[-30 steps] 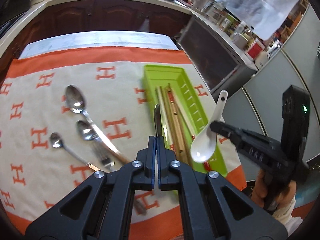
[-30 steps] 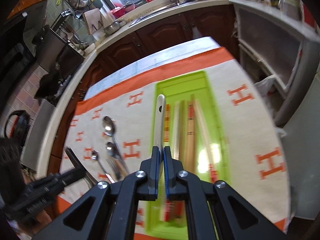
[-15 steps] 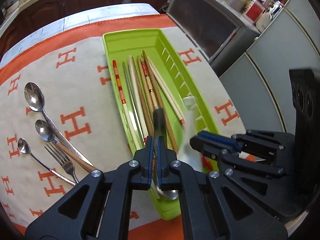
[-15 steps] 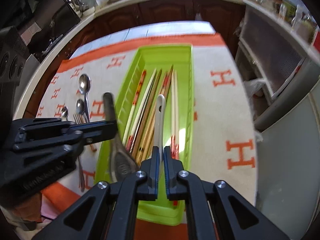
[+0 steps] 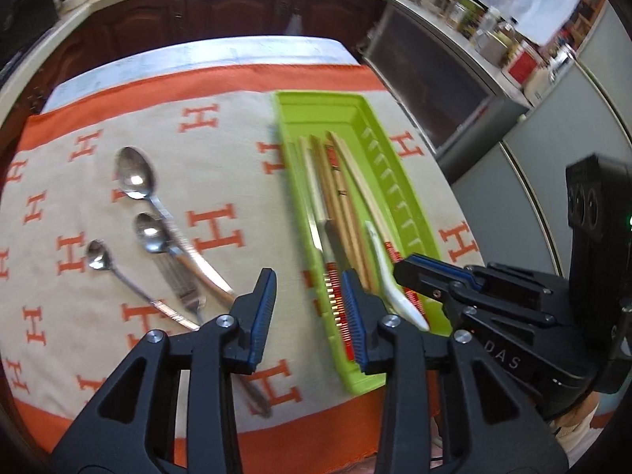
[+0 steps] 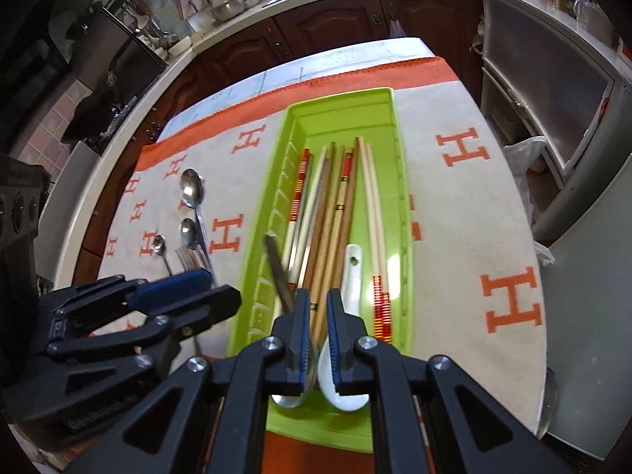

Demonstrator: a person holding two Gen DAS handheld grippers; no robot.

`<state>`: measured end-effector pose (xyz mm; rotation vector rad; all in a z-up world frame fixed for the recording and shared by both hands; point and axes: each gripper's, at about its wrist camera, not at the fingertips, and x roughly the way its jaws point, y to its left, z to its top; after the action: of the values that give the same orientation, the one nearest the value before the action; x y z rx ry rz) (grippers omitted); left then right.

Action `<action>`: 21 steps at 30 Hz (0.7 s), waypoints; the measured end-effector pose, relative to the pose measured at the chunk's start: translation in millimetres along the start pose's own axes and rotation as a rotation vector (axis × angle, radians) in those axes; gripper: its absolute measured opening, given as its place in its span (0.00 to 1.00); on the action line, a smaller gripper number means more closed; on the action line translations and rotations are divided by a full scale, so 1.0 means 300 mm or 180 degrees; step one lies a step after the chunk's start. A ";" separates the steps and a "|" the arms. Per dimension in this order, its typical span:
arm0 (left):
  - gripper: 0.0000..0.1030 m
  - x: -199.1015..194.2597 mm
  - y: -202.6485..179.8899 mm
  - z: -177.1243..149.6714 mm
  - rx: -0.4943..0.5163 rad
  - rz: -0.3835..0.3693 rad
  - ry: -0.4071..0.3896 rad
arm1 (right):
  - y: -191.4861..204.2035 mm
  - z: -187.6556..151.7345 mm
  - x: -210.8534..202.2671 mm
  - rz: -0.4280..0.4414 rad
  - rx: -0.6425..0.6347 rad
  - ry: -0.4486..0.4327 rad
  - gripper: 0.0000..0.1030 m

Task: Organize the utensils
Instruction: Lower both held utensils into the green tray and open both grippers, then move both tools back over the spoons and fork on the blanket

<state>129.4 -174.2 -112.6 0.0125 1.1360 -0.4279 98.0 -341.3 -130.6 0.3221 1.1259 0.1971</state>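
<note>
While our left gripper [image 5: 308,308] hangs over the near left edge of the green tray [image 5: 410,213], its jaws have just been opening and now stand well spread, with nothing pinched; between them we see only the tray's rim and the cloth [image 5: 221,166] below. The metal spoon [image 6: 282,276] lies free in the tray, its bowl at the near end and its dark handle slanting up over the left wall.

Our right gripper [image 6: 316,339] sits low over the tray's near end, jaws parted by a narrow gap. The white spoon [image 6: 347,296] lies in the tray just beside the right pad; we cannot tell whether the pad touches it, and neither spoon looks clamped.

Beyond the spoons, chopsticks [image 6: 335,205] run lengthwise down the tray, some wooden, some pale with red-banded ends.

Out on the cloth to the left lie a small spoon [image 5: 98,258], a fork [image 5: 183,284], a medium spoon [image 5: 152,233] and a large spoon [image 5: 134,173], close together and apart from the tray.
</note>
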 end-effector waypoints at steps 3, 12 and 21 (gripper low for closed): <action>0.30 -0.046 0.056 -0.012 -0.0124 0.0085 -0.0086 | 0.022 -0.008 -0.004 0.0063 -0.0022 -0.0032 0.08; 0.30 -0.150 0.218 -0.069 -0.0456 0.0320 -0.0215 | 0.117 -0.026 -0.006 0.0163 -0.0160 -0.0018 0.08; 0.30 -0.191 0.325 -0.128 -0.0676 0.0439 -0.0227 | 0.208 -0.044 -0.005 0.0218 -0.0272 0.0019 0.08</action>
<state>108.6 -57.3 -98.7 -0.1087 1.0980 -0.1823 85.7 -281.2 -112.7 0.2844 1.1100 0.3062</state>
